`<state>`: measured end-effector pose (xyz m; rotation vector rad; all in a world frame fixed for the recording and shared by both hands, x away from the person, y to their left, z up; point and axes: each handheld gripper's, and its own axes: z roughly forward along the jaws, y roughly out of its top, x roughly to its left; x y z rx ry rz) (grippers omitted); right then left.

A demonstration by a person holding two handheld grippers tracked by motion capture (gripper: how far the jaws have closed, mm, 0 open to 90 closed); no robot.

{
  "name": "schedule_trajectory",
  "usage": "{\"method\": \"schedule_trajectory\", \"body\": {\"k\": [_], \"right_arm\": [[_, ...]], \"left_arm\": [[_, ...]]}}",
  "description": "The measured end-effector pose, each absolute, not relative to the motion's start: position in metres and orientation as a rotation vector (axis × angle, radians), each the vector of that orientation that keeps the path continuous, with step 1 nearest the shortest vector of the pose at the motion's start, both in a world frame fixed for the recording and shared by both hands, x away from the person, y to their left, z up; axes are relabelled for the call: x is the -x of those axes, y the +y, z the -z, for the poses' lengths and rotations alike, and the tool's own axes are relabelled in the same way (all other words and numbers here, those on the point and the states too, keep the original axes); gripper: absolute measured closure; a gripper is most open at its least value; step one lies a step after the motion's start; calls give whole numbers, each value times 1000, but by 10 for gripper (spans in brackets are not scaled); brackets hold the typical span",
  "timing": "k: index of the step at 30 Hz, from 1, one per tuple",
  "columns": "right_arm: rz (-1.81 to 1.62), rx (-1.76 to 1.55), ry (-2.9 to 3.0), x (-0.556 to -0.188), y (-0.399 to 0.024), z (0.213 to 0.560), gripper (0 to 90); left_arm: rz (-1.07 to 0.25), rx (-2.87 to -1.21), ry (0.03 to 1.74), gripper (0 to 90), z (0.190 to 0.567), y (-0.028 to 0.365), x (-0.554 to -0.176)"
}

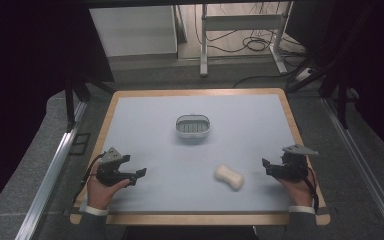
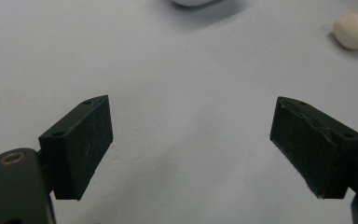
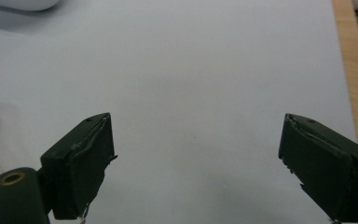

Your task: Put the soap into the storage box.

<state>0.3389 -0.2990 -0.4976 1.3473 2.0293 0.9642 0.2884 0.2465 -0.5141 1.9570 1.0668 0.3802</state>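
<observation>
A pale bar of soap (image 1: 229, 177) lies flat on the light blue counter (image 1: 145, 125), near the front edge and right of centre, between the two tools but closer to the right tool (image 1: 270, 167). That tool rests low beside the counter's right edge, its jaws spread wide with nothing between them. The left tool (image 1: 132, 176) sits near the front left corner, jaws likewise wide and empty. A small oval soap dish (image 1: 192, 126) stands at mid-counter, well apart from the soap.

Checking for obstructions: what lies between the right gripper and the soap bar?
Nothing: in the high view only bare blue mat separates the right gripper, jaws open, from the soap bar.
</observation>
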Motion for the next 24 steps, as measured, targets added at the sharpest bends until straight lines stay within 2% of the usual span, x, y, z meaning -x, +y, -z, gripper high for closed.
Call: {"method": "schedule_trajectory", "body": {"k": [1,24], "right_arm": [[-981,-1336,2024,-338,-301,496,122],[-1050,-1323,2093,-329,-306,490,130]], "left_arm": [[-377,-1960,1066,132,514,247,-287],[-348,-1944,1050,137,516,253,-293]]}}
